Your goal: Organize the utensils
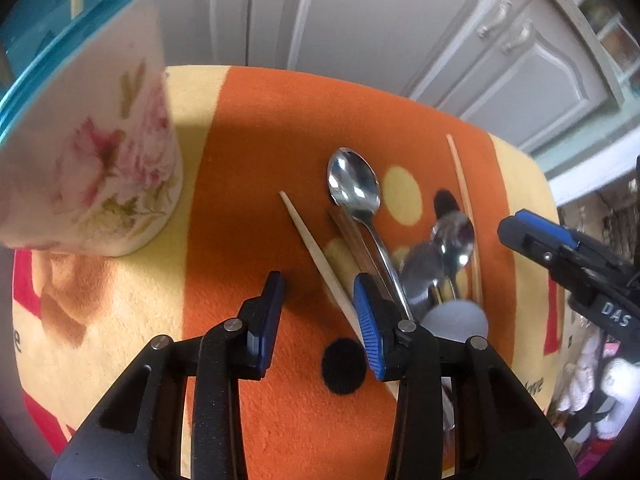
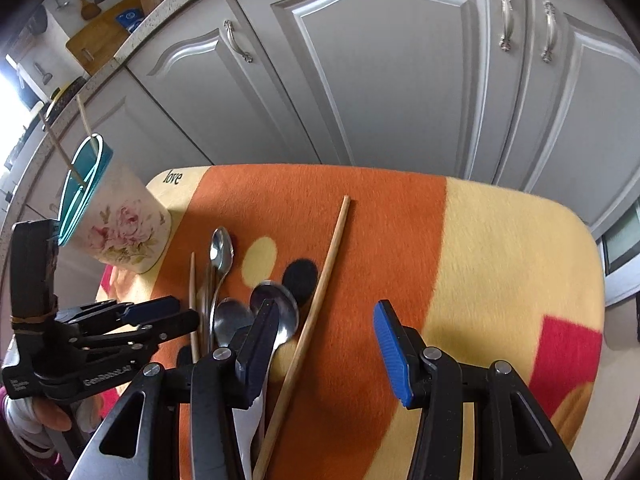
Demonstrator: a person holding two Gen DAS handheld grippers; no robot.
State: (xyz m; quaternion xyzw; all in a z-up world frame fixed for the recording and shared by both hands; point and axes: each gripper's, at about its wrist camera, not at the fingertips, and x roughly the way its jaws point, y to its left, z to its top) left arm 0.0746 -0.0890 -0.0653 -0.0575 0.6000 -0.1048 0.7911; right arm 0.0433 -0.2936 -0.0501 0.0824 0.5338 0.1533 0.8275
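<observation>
Hovering open-jawed, left gripper (image 1: 320, 316) over chopstick (image 1: 316, 256); spoons (image 1: 354, 184) beside

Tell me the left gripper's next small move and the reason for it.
Probably shift the left gripper slightly right and down to straddle the pale chopstick, then close. Its jaws are open and empty, the chopstick lies just beside its right finger, and the floral cup already holds sticks.
</observation>
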